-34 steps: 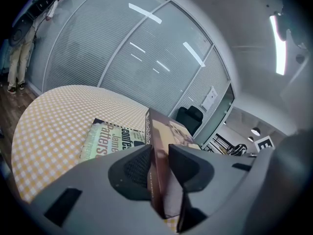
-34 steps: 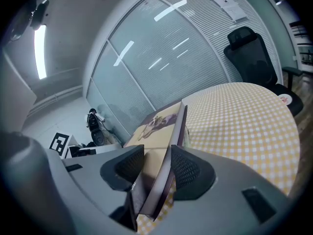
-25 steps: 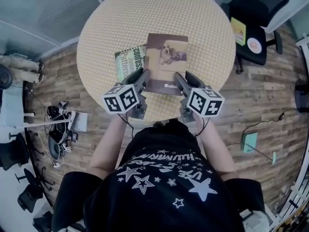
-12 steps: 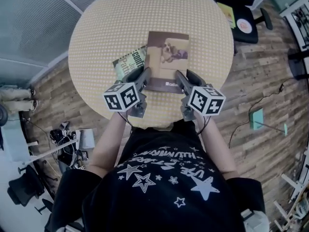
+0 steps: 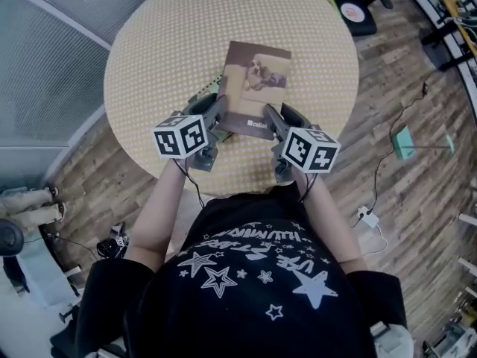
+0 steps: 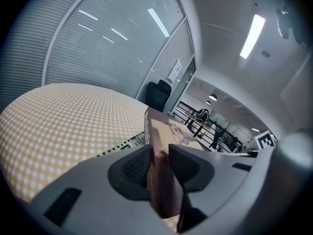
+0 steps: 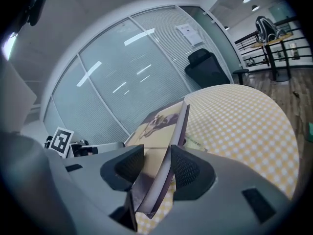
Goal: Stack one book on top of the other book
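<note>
Brown book [image 5: 256, 88]: dog picture on the cover, long side running away from the person, over the middle of the table [image 5: 164, 43]. Gripped at both near corners. Near edge clear of the tabletop in both gripper views.

Green book [image 5: 209, 95]: flat on the table, mostly covered by the brown book. Only a strip showing past the brown book's left edge, beside the left jaws. White print along the exposed edge, too small to read.

Left gripper [image 6: 159, 163]: jaws clenched on the brown book's near left corner, spine side, pads pressed to both covers.

Right gripper [image 7: 156, 166]: jaws set wider, grasping the near right corner. Book slanted between the pads.

Table: round, yellow-and-white checked top, wooden floor around it.

Chair [image 5: 356, 13]: dark, beyond the table at upper right, well apart from the books.
</note>
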The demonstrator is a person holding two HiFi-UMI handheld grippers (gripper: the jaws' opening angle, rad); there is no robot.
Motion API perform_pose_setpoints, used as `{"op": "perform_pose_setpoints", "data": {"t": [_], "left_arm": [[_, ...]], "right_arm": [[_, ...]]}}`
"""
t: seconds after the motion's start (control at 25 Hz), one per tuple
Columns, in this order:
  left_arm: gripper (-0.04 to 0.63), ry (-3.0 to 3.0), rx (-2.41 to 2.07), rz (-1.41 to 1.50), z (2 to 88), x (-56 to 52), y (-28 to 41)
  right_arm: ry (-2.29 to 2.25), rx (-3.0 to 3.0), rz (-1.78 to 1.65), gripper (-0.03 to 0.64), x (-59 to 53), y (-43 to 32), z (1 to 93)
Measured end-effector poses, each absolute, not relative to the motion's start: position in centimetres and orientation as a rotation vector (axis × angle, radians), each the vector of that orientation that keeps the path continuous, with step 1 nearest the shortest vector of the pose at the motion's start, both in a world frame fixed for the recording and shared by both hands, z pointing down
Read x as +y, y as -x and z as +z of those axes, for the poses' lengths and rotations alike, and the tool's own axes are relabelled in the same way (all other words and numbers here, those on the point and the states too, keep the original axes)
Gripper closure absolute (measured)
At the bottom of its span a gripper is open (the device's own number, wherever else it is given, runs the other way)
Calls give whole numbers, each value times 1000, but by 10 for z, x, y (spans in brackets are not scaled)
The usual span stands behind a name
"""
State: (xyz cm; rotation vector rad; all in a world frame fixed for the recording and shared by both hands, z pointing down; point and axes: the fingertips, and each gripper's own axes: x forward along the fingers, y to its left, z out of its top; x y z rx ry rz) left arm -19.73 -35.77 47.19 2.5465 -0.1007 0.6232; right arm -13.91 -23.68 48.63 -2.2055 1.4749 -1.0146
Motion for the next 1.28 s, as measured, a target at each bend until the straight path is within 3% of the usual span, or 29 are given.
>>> {"op": "perform_pose_setpoints", "data": {"t": [0.48,1.28], "left_arm": [[482,-2609,122,764,490,-397,202],[482,-2740,476,848,520,-414,173]], "right_arm": [[2157,1249,-1049,433,-260,196,506],[2111,1271,-1132,437,-283,217,539]]}}
